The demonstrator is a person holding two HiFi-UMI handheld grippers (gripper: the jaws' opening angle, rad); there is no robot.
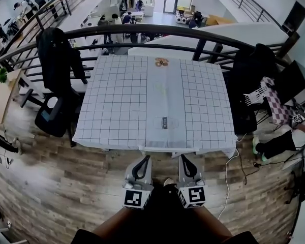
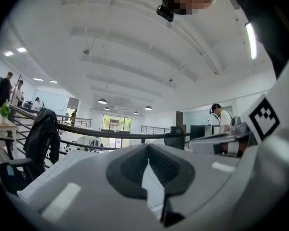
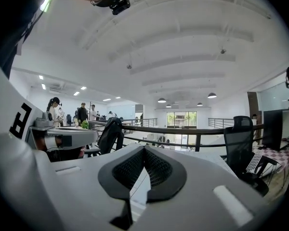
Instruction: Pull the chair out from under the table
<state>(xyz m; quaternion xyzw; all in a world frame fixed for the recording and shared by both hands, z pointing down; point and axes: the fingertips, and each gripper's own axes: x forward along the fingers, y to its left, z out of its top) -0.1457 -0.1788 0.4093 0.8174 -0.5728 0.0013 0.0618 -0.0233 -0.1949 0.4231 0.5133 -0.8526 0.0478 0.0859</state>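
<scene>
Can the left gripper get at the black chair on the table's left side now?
Probably not yet: the left gripper, shut, is at the table's near edge, well apart from the black chair. Nothing visible stands between them.

Head view above table [image 1: 117, 100]; gripper views level across it.

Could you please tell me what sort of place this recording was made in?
Most likely an open-plan office or lab, on an upper gallery: a black railing overlooks a lower floor with people on it, and an office chair with a jacket over it stands beside the cloth-covered table.
</scene>
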